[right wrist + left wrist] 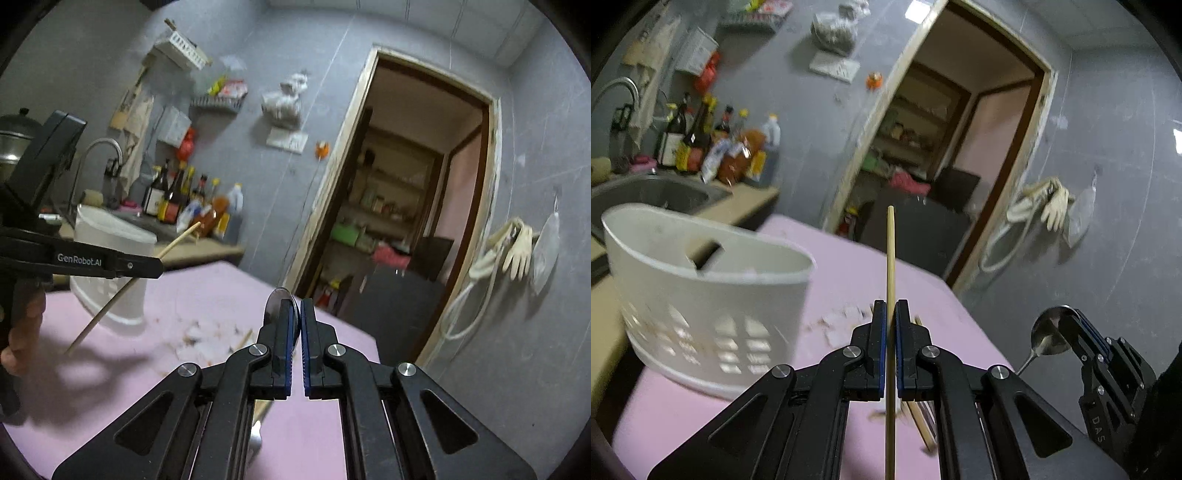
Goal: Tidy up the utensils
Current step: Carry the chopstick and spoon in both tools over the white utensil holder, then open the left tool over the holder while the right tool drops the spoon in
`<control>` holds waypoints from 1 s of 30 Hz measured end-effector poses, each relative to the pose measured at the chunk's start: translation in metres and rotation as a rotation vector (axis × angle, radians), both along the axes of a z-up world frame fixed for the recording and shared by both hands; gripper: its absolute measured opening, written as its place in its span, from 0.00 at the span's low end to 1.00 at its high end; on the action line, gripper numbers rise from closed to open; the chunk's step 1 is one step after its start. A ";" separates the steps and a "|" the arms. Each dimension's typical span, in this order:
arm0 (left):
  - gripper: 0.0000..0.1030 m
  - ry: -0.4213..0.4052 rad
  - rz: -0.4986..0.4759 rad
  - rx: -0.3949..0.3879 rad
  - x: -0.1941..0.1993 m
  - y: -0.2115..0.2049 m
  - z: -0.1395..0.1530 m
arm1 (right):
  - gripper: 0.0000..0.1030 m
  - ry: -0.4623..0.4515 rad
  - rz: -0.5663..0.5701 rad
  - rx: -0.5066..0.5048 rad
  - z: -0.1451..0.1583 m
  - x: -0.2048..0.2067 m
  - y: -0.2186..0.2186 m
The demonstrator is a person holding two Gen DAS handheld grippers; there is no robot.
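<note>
Clamping a single wooden chopstick between closed pads, left gripper lifted above the pink table, with the stick standing upright and running past the pads both above and below. Just left of that chopstick, and resting on the same pink surface, a white perforated utensil holder with an open top and a slot in its rear wall. Lying on the table under the gripper, right of the holder, a few more chopsticks, partly hidden by the gripper's frame, beside a scatter of small white scraps. Further right of the holder, the right gripper, pads pressed together on the bowl of a metal spoon, handle trailing down toward the table edge. From the right wrist view, only the spoon's rounded rim peeking above the left pad. In that same view, a bare hand gripping the left tool's handle. Behind the holder, a steel sink with a curved tap and a cluster of sauce bottles on the counter. Far right of the holder, an open doorway, then pale gloves hanging on the grey wall.
</note>
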State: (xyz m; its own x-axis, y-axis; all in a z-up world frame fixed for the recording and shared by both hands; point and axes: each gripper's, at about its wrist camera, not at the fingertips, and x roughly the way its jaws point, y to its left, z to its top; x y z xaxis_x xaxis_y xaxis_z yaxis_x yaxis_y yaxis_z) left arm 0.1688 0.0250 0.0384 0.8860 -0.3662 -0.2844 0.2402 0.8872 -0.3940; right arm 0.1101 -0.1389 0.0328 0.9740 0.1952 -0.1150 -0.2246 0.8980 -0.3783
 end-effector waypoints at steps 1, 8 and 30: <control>0.02 -0.014 0.009 -0.002 0.000 0.004 0.005 | 0.02 -0.011 0.004 -0.001 0.002 -0.001 0.003; 0.02 -0.097 0.081 -0.011 0.008 0.054 0.043 | 0.02 -0.078 0.074 0.026 0.036 0.013 0.032; 0.02 -0.160 0.344 0.013 0.074 0.193 0.032 | 0.02 -0.120 0.240 -0.033 0.068 0.071 0.155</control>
